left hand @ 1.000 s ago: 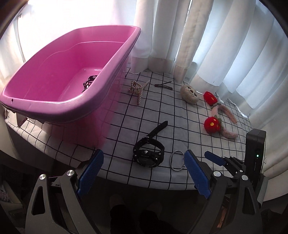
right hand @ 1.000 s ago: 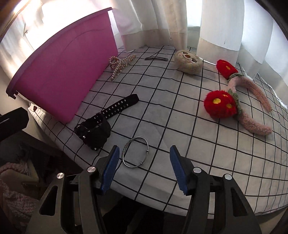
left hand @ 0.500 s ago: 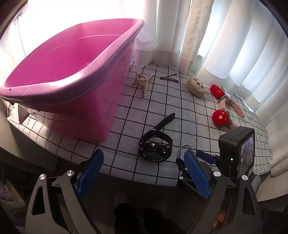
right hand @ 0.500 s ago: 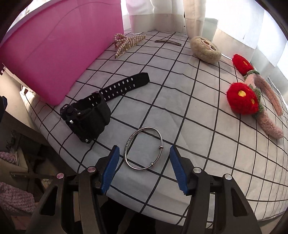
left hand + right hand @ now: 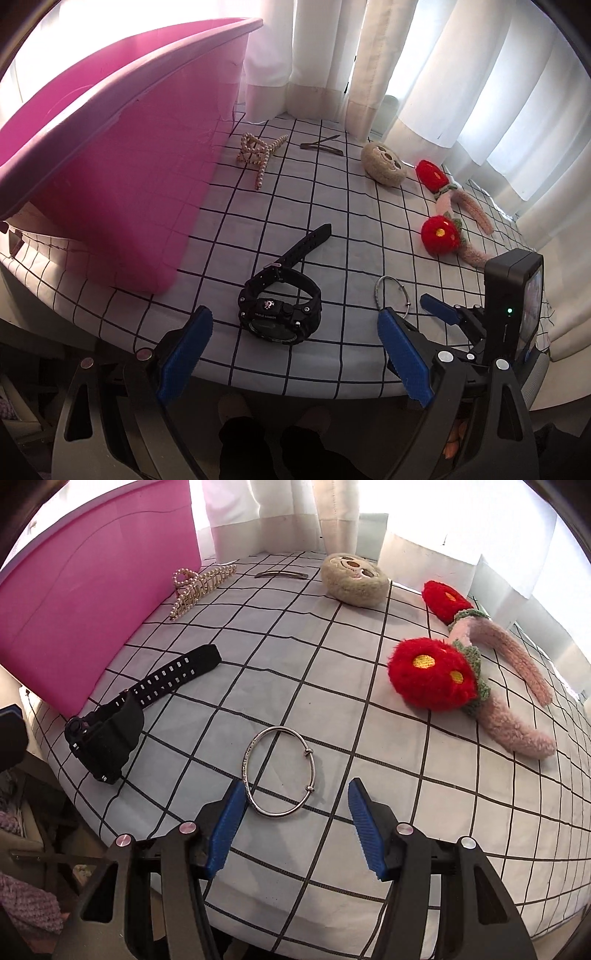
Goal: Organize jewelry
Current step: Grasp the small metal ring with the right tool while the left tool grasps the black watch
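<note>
A silver bangle [image 5: 279, 771] lies flat on the checked cloth near the table's front edge, also seen in the left wrist view [image 5: 391, 297]. My right gripper [image 5: 295, 812] is open and empty, its blue pads either side of the bangle's near rim, just above the cloth. A black watch [image 5: 282, 306] lies left of the bangle, also in the right wrist view [image 5: 110, 734]. My left gripper [image 5: 291, 354] is open and empty, just short of the watch. A pink tub [image 5: 107, 147] stands at the left.
A pearl hair claw [image 5: 258, 153], a dark hair clip [image 5: 319, 147], a beige plush face [image 5: 384, 164] and a pink headband with red flowers [image 5: 443, 225] lie farther back. White curtains hang behind. The table's front edge [image 5: 295, 387] is below the grippers.
Both grippers have dropped and moved in toward the table. The right gripper's pads now flank the bangle's near rim; the left has closed in on the watch. Nothing was grasped.
</note>
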The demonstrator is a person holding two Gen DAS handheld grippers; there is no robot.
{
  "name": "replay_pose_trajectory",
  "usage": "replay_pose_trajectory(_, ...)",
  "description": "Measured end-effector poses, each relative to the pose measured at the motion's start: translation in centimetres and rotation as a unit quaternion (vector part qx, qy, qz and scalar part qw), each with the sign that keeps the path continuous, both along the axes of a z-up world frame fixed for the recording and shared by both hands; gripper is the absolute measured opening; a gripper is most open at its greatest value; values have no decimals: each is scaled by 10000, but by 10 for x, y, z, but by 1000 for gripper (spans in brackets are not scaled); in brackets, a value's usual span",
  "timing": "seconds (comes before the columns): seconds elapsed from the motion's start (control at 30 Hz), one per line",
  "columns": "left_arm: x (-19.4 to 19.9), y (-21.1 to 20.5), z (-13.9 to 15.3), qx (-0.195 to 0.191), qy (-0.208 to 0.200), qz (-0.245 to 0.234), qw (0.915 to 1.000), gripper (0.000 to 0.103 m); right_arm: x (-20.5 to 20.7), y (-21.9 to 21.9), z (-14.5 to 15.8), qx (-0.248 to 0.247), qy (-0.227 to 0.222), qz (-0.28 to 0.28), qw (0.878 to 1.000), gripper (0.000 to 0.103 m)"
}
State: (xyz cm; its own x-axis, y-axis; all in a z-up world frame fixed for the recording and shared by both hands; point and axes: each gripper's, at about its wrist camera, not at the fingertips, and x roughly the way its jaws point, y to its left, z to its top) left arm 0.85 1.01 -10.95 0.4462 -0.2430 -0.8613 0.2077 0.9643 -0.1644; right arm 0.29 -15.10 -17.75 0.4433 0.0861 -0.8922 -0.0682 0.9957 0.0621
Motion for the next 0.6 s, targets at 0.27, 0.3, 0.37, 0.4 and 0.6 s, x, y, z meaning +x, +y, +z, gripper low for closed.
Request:
replay_pose_trajectory(0.27,13,-8,-30,258,146,39,9996,89,8,6,-3,-228,-161,210,9994,57)
replay_pose_trajectory(0.3,14,-10,-33,343,126,22,9993,89,8,5,-4,-225,-177,222,9993,56)
replay_pose_trajectory(0.37,18,-12,-39,433,129,-2,9990,89,8,1,-4,-212,-208,227,9993,55)
replay_pose_trajectory(0.4,20,-12,-42,464,153,10,9988,89,8,-1,-5,-211,-228,220,9993,53)
replay_pose_trajectory(0.6,33,-12,-68,622,364,117,9973,89,7,-6,-5,-245,-281,207,9991,48)
